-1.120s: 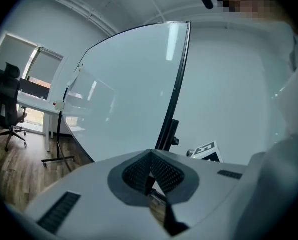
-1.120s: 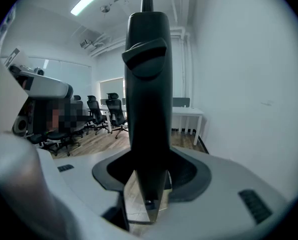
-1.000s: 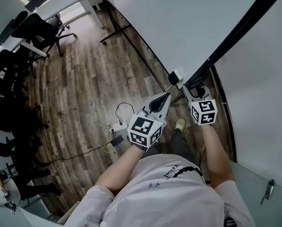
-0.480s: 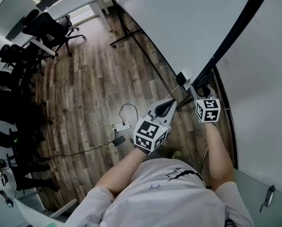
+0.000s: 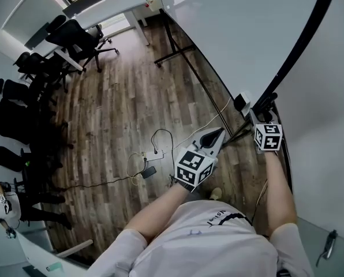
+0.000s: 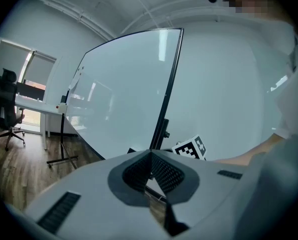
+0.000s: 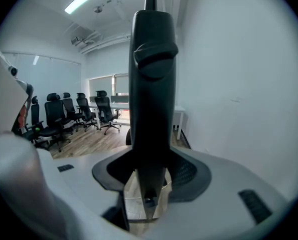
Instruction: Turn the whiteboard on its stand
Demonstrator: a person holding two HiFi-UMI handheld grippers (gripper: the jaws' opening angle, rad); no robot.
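Note:
The whiteboard (image 5: pixel 241 27) is a large white panel in a black frame (image 5: pixel 302 39), filling the top right of the head view. In the left gripper view the whiteboard (image 6: pixel 124 94) stands upright just ahead. My right gripper (image 5: pixel 264 115) is shut on the frame's black side bar (image 7: pixel 151 84), which rises between its jaws. My left gripper (image 5: pixel 220 134) hangs to the left of it, shut with nothing held, its tips (image 6: pixel 151 156) pointing toward the board's edge. The right gripper's marker cube (image 6: pixel 191 149) shows beyond them.
The stand's black foot (image 5: pixel 175 53) reaches across the wood floor (image 5: pixel 114 108). A power strip with cables (image 5: pixel 146 154) lies near my feet. Black office chairs (image 5: pixel 74 36) and a white desk (image 5: pixel 103 2) stand at the left. A white wall (image 5: pixel 328 131) is close on the right.
Both grippers and the board's frame edge have drifted right in the head view, the right gripper still clamped on the bar. More of the chairs and floor shows at left.

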